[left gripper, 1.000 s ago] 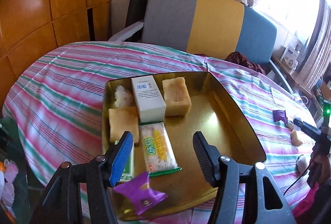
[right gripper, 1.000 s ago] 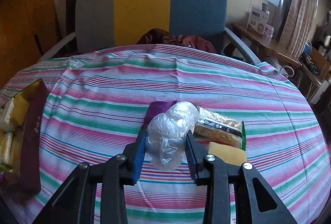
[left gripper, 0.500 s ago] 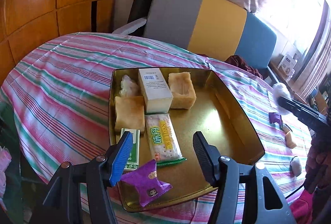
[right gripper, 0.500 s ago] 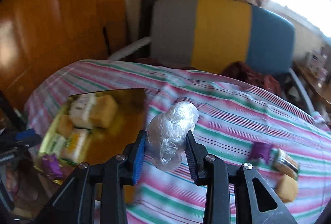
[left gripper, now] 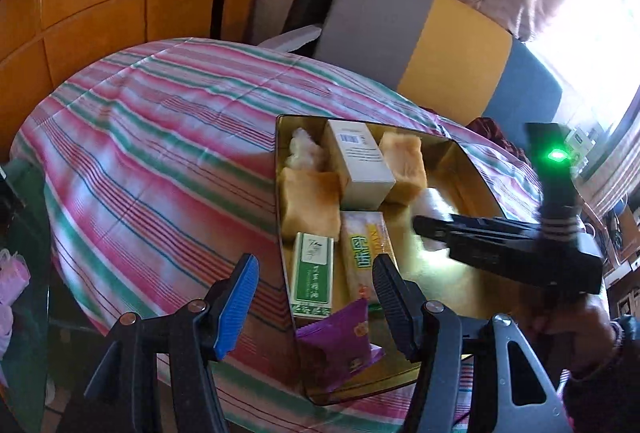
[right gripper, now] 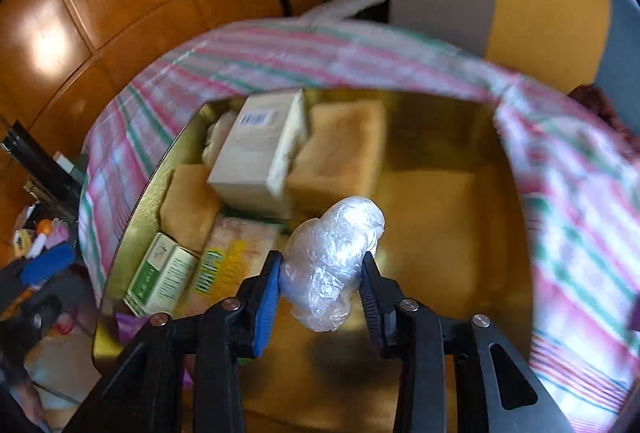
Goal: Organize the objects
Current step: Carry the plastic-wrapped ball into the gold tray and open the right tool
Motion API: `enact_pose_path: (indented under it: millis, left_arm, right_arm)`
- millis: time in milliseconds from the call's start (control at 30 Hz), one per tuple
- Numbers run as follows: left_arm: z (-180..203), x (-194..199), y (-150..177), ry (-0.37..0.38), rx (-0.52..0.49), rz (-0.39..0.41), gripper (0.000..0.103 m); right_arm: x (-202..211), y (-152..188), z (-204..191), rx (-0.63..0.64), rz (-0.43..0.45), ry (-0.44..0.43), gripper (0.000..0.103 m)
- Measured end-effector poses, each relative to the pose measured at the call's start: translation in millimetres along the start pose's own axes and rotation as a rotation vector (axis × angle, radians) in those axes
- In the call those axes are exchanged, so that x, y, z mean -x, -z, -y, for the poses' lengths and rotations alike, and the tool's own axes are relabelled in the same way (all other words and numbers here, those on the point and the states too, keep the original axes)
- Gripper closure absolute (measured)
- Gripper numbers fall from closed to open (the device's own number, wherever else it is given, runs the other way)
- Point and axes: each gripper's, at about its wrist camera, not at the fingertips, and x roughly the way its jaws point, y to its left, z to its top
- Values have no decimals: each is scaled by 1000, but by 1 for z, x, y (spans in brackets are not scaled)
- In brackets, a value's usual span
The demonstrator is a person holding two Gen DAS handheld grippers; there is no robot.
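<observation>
Plastic-wrapped bundle sits between the two fingers of the right tool, above the bare golden floor of the tin tray; the jaws have just been opening a little, yet the pads seem to touch the wrap on both sides, so I judge that the release is only beginning. White box, sponge cakes and biscuit packet fill the tray's other side, so the bundle goes to the free part. Left tool hovers at the tray's near edge, jaws apart and empty, above the purple sachet; the tray rests on the striped counter.
</observation>
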Motion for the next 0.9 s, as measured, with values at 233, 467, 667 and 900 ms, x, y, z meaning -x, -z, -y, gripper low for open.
enact_pose_path:
  millis: [233,467,667,900]
  left_arm:
    - [-5,-4,4,-15,17,-12,43]
    - [3,3,4,-12,-8,9,43]
    - [19,12,6,-12,-58,31,43]
    - [41,18,10,-2,-121,37,43]
  right_arm:
    - [-6,-3,-1,-36,20,-25,39]
    - [26,2,9,-86,82,-30,38]
    - [64,24,20,-119,149,-15,38]
    - [99,52,42,-153,193,19,36]
